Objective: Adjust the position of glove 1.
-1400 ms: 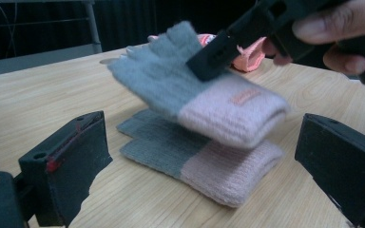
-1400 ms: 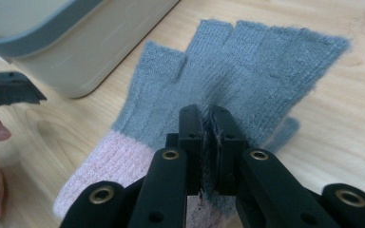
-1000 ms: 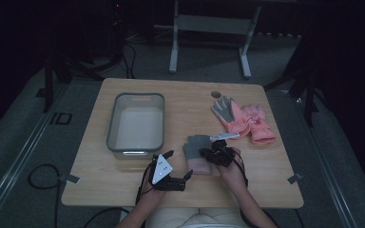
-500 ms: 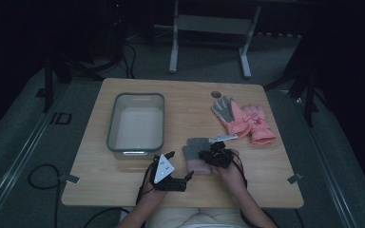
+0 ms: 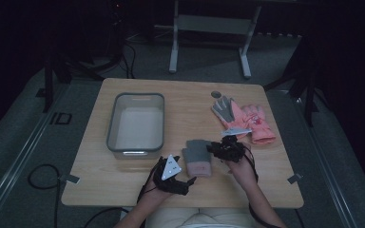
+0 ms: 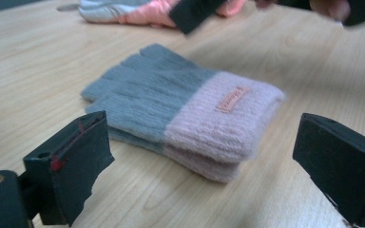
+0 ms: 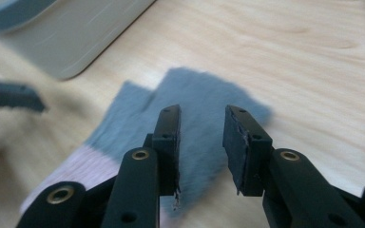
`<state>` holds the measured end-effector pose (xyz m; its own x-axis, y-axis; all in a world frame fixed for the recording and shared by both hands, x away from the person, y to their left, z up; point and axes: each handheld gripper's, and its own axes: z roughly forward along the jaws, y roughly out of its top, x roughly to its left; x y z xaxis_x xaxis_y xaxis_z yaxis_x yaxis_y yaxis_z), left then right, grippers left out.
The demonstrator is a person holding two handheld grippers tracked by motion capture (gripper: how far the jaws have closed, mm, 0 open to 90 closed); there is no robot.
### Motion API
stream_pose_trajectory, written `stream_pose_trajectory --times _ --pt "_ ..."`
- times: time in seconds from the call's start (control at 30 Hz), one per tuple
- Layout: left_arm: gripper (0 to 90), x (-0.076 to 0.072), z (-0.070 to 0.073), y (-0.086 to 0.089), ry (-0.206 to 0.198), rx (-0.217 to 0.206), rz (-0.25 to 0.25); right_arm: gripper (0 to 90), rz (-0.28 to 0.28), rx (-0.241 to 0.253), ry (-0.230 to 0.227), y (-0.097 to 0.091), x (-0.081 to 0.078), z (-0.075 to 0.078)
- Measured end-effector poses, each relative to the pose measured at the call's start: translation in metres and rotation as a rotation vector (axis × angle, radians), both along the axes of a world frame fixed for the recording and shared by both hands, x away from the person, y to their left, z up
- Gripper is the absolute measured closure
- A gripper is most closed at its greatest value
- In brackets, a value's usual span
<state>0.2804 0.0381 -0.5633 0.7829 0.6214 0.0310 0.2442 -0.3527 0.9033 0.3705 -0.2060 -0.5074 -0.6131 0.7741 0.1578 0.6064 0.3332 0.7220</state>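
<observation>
Centrally, near the front edge of the pale wood-grain counter [image 5: 123,185], lies a stack of knitted gloves [image 6: 185,109], grey [image 5: 197,156] at the short finger end and pink at the ribbed cuff, which bears one small orange label; the left gripper view shows two layers, one glove flat upon the other. The fabric is soft and fuzzy, with lengthwise ribs. The left hand-held gripper [image 5: 173,173], black with a grey three-cornered plate on top, rests just before the cuff end; its two blocky black jaws stand wide apart on either side of the cuff without touching it [image 6: 204,175]. The right hand-held gripper [image 5: 225,149] hovers at the right side of the stack; its two flat rectangular jaws have just been opening and stand a small gap apart above the grey finger end, with nothing pressed between them [image 7: 202,142]. One grey rectangular plastic bin [image 5: 137,124] with rounded corners and a pale smooth floor stands to the left of the gloves. Two further gloves [image 5: 242,121] of smoother, padded pink fabric lie near the counter's far right part, one showing a grey palm; whether they overlap is hard to tell. One small round grey disc [image 5: 216,94] lies just beyond them.
</observation>
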Motion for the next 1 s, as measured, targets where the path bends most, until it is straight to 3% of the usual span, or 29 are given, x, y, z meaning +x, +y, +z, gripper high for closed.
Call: stream_pose_trajectory --times 0.17,0.2,0.27,0.43,0.5,0.53,0.6,0.77,0.8,0.9,0.97,1.0 --pt "13.8 -0.002 0.009 -0.006 -0.083 0.082 -0.068 65.5 -0.038 0.006 0.019 -0.012 0.013 0.001" --pt "15.3 -0.002 0.009 -0.006 -0.083 0.082 -0.068 64.9 -0.045 0.008 0.023 -0.012 0.014 0.0" --pt "19.5 0.002 0.012 -0.015 -0.095 0.128 -0.119 63.8 -0.066 0.025 0.02 -0.013 0.018 0.0" --pt "23.4 0.008 0.009 -0.033 -0.12 0.261 -0.196 56.7 -0.076 0.014 0.031 -0.007 0.027 -0.004" --pt "28.4 0.009 0.007 -0.035 -0.127 0.277 -0.207 54.4 -0.089 0.009 0.055 -0.005 0.032 -0.008" --pt "29.7 0.01 0.005 -0.039 -0.14 0.324 -0.222 52.0 -0.097 0.016 0.067 -0.005 0.034 -0.011" --pt "31.8 0.011 0.002 -0.04 -0.161 0.366 -0.226 49.2 -0.111 0.036 0.093 -0.005 0.037 -0.015" --pt "36.6 0.01 -0.001 -0.044 -0.186 0.397 -0.211 44.2 -0.104 0.024 0.127 0.0 0.041 -0.026" --pt "36.7 0.007 -0.005 -0.047 -0.222 0.429 -0.198 43.7 -0.104 0.014 0.138 0.003 0.042 -0.031" --pt "44.4 0.008 -0.005 -0.048 -0.229 0.441 -0.171 42.6 -0.122 0.007 0.156 0.005 0.043 -0.038" --pt "51.5 0.008 -0.005 -0.047 -0.224 0.443 -0.169 42.4 -0.129 0.014 0.156 0.005 0.043 -0.04" --pt "56.8 0.013 -0.001 -0.043 -0.186 0.416 -0.177 42.7 -0.136 0.016 0.155 0.006 0.042 -0.04"
